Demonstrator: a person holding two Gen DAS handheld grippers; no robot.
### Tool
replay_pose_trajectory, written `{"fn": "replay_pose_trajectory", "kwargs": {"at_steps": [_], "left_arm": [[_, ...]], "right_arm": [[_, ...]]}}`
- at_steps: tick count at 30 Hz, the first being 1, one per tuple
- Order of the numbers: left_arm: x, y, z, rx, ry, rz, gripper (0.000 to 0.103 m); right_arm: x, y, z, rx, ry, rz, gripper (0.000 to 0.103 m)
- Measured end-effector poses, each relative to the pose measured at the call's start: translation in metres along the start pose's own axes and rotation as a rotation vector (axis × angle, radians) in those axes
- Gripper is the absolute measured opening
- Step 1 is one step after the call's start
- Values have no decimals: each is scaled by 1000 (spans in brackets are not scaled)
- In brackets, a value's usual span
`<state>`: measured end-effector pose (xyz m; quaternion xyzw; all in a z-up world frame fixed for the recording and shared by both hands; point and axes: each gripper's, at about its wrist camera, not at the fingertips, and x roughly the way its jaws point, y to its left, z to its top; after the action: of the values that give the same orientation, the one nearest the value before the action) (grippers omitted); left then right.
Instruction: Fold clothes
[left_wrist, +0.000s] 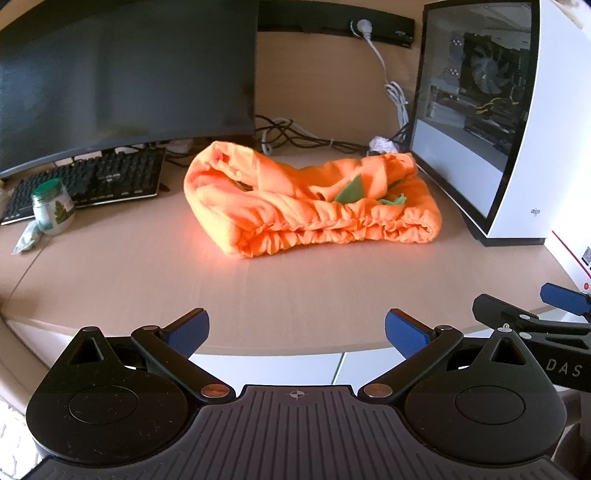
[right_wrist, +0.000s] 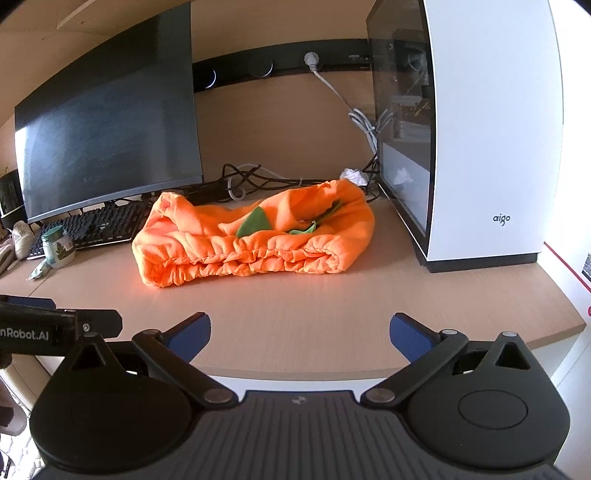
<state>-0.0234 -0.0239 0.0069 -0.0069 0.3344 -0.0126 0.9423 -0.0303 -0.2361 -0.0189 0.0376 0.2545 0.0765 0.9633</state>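
- The left gripper (left_wrist: 297, 329) hangs by the near edge of the bench (left_wrist: 295, 288), its jaws wide open and holding nothing.
- The right gripper (right_wrist: 300, 331) is beside it, jaws wide open too.
- The orange clothes (left_wrist: 306, 206) lie bunched in the middle of the bench, well apart from both.
- Behind stand a dark screen (left_wrist: 125, 77) and a white computer box (right_wrist: 491, 140).

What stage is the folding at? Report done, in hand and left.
Done: nothing clearly; the orange garment lies bunched on the desk, gathered hem toward the cameras, green patches showing.
In hand: nothing. The left gripper and right gripper hover at the desk's near edge, jaws spread wide and empty.
Left: grasping, spreading flat and every fold.
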Motion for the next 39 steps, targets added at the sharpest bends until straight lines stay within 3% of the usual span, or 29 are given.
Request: {"fn": "replay_pose_trajectory", "kwargs": {"at_steps": [39], "left_arm": [[14,10,1,0,33,-12,103]], "right_arm": [[14,6,1,-7,35,-27,103]]}}
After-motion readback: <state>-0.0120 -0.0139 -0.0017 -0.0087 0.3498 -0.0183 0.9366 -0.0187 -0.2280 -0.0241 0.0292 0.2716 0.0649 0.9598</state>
